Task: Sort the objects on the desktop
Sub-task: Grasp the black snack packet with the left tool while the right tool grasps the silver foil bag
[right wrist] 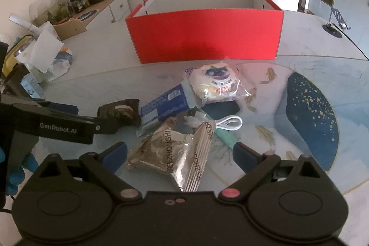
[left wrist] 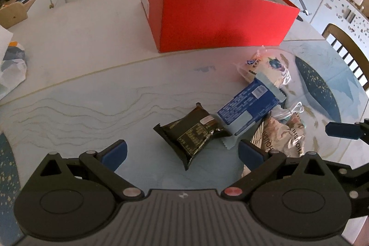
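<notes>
Between your left gripper's (left wrist: 182, 151) wide-spread fingers: dark snack packet (left wrist: 194, 131), flat on the bench (left wrist: 92, 93), untouched. Your right gripper (right wrist: 180, 150), equally wide, holds nothing; silver foil packet (right wrist: 170, 153) lies between its fingers. Beyond both: red box (right wrist: 205, 36).

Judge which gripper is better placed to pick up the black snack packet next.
Left. The left gripper is open with the black snack packet lying between its fingers. The right gripper is open over the silver foil packet instead.
</notes>
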### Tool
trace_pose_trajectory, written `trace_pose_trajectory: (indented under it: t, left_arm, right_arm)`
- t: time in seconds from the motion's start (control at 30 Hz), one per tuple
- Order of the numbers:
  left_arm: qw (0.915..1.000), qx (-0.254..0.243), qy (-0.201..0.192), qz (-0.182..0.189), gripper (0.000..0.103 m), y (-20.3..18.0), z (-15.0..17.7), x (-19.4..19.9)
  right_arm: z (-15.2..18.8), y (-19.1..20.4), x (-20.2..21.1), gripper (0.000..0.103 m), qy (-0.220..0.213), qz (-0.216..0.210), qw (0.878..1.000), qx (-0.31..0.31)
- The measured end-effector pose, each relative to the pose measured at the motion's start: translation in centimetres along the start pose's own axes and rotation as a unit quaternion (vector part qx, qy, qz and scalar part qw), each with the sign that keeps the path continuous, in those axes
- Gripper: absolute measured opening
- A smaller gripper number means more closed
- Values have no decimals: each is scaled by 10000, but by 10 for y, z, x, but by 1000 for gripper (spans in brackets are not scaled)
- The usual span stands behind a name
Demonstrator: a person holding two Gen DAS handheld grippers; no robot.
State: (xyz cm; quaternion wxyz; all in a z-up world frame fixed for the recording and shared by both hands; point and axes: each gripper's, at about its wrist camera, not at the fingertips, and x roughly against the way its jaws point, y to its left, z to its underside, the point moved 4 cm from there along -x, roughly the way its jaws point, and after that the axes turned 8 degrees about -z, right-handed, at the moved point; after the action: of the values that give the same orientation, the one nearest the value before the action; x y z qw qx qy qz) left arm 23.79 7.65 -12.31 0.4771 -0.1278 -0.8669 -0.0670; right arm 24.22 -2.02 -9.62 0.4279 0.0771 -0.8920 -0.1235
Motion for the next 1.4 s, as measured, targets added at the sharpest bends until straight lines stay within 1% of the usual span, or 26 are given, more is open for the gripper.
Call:
trace_pose_trajectory:
  t: [0.23, 0.47, 0.73, 1.0, 1.17, 1.2, 1.23, 1.3, 1.4]
  left_arm:
    - [9998, -187, 15, -28, 103, 0, 0, -13]
    - [9997, -230, -20, -48, 103, 7, -4, -24]
    - [9994, -340, -83, 79, 102, 3, -7, -31]
    - [9984, -499, -211, 178, 101, -2, -6, -32]
    - [9979, -561, -293, 166, 93, -2, -5, -30]
    - [9977, -574, -308, 185, 89, -3, -5, -29]
    - [9976, -585, -305, 202, 88, -3, -5, -29]
    - [9974, -590, -299, 284, 86, -5, -6, -27]
    - [9970, -624, -299, 347, 78, -9, -5, -26]
  right_arm:
    - [1, -2, -16, 98, 131, 46, 9998, -113]
    - [1, -8, -27, 98, 180, 101, 9995, -257]
    - [2, -8, -37, 98, 256, 148, 9992, -271]
    - [2, -6, -41, 92, 295, 65, 9990, -341]
    - [3, -5, -42, 86, 338, -1, 9987, -383]
    - [3, -4, -43, 84, 351, -14, 9987, -380]
    - [4, -3, -43, 84, 353, -15, 9987, -375]
    - [3, -2, -42, 80, 355, -38, 9987, -361]
    - [3, 0, -41, 76, 372, -87, 9986, -356]
